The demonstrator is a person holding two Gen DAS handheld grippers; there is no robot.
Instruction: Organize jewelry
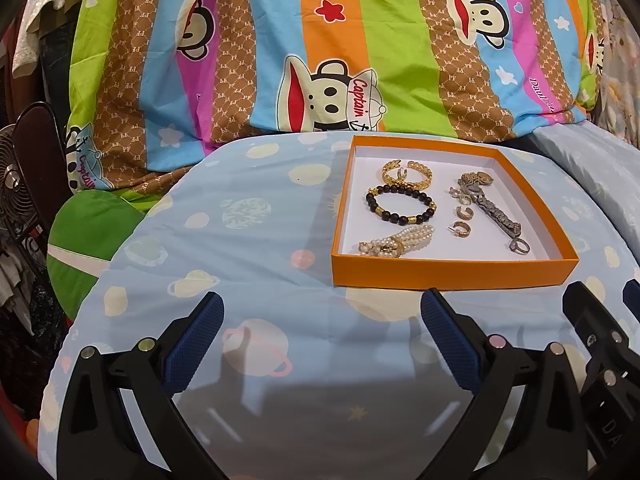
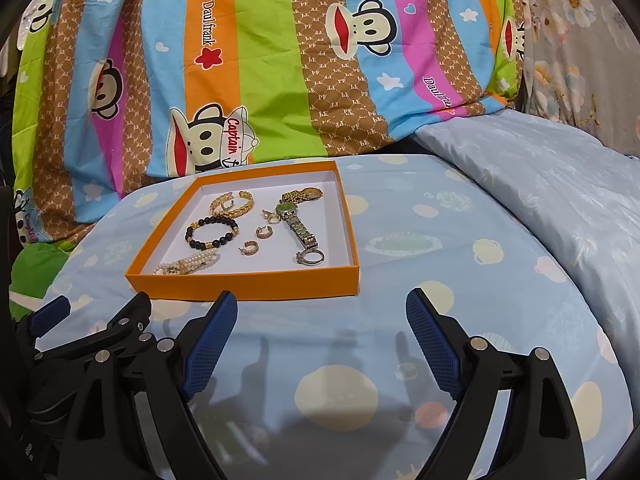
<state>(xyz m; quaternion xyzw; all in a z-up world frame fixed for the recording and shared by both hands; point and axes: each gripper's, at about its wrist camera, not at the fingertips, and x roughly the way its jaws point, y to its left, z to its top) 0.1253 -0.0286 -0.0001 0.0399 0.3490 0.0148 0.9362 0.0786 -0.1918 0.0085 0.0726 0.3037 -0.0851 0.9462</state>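
Observation:
A shallow orange box (image 1: 452, 276) (image 2: 248, 282) with a white floor lies on the blue planet-print cover. Inside lie a gold leaf bangle (image 1: 408, 171) (image 2: 234, 204), a black bead bracelet (image 1: 400, 204) (image 2: 212, 233), a pearl bracelet (image 1: 396, 242) (image 2: 188, 264), two gold hoop earrings (image 1: 460, 224) (image 2: 256, 240), a silver watch (image 1: 492, 212) (image 2: 296, 224), a gold piece (image 2: 302, 195) and a silver ring (image 1: 519, 247) (image 2: 310, 257). My left gripper (image 1: 322, 312) is open and empty, just in front of the box. My right gripper (image 2: 322, 310) is open and empty beside it.
A striped cartoon-monkey blanket (image 1: 320, 48) (image 2: 280, 60) rises behind the box. A pale blue pillow (image 2: 540, 184) lies to the right. A green cushion (image 1: 88, 228) and a fan (image 1: 16, 192) sit at the left. The right gripper's body shows in the left view (image 1: 600, 340).

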